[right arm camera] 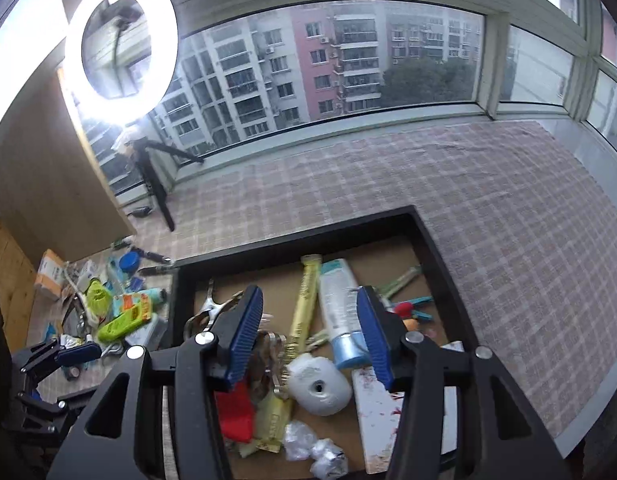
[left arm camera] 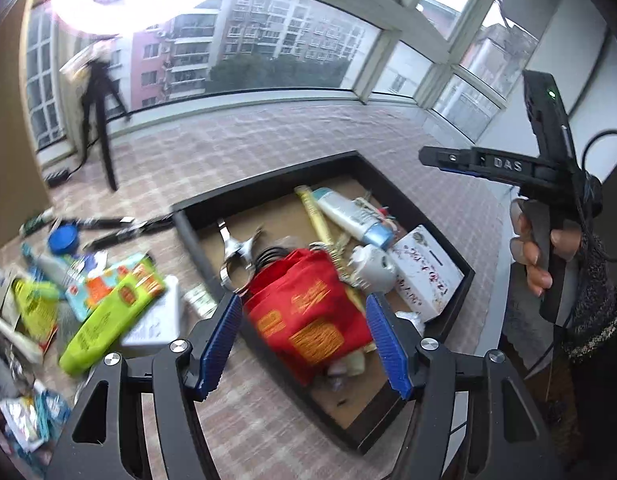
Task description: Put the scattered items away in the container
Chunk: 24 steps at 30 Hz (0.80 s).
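Note:
A black-rimmed tray point(left arm camera: 268, 182) with a cardboard floor holds a red bag point(left arm camera: 308, 312), a white tube with a blue cap point(left arm camera: 352, 216), a yellow stick pack point(left arm camera: 316, 216), a metal clip point(left arm camera: 236, 248) and a flowered white box point(left arm camera: 424, 272). My left gripper point(left arm camera: 304, 336) hangs open over the red bag, with nothing gripped. My right gripper point(right arm camera: 308, 320) is open above the tray point(right arm camera: 292, 236), over the tube point(right arm camera: 340, 304) and a white round object point(right arm camera: 318, 386). Scattered items lie left of the tray, among them a green packet point(left arm camera: 112, 320) and a blue lid point(left arm camera: 62, 238).
A checked cloth point(right arm camera: 488, 220) covers the table up to the window. A ring light point(right arm camera: 120, 46) on a black tripod point(right arm camera: 160, 192) stands at the far left. A wooden panel point(right arm camera: 36, 184) borders the left side. A hand point(left arm camera: 536, 252) holds the right gripper's handle.

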Motion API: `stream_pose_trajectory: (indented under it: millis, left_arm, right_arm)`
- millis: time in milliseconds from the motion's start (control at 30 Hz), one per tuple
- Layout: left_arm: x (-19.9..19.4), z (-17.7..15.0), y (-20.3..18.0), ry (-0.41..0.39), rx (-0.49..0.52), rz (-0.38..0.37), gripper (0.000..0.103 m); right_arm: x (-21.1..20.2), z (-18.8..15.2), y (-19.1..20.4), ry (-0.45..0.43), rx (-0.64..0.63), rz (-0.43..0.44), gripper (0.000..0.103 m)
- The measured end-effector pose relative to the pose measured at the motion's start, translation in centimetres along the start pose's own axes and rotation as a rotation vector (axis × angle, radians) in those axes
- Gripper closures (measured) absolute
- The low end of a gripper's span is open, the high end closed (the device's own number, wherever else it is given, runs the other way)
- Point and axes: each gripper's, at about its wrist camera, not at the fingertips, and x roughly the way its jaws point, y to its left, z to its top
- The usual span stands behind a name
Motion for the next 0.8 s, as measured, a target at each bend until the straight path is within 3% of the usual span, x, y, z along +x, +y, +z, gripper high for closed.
stream_pose_trajectory:
  millis: [233,367,567,700,800]
  left_arm:
    - [-3.7,-3.3,5.9,-0.026,-0.109,0.079,0.041]
    - [-6.8,-6.2,10.8,-0.054,-0.207,0.164,0.041]
    - [-11.4,-12.3,17.9,-0.078,-0.359,0.285,0.041]
    - [-12.9,-15.8,21.5,-0.067,-0.423,0.325,0.043]
    - [-13.0,-17.9,23.1,-0.053,-0.457,0.308,0.046]
  right_arm:
    - [0.3,-0.8,6.3,0.017,-0.084,0.146,0.054]
    - [1.1,-1.9,11.3,0.054,-0.157,0.24,0.055]
    - [2.8,-4.7,19.8,0.14,-0.268,0.394,0.055]
    - [4.6,-7.4,26.4,0.217,-0.396,0.468,0.055]
    - [5.8,-9.6,31.0,0.293,-0.495,0.534,0.055]
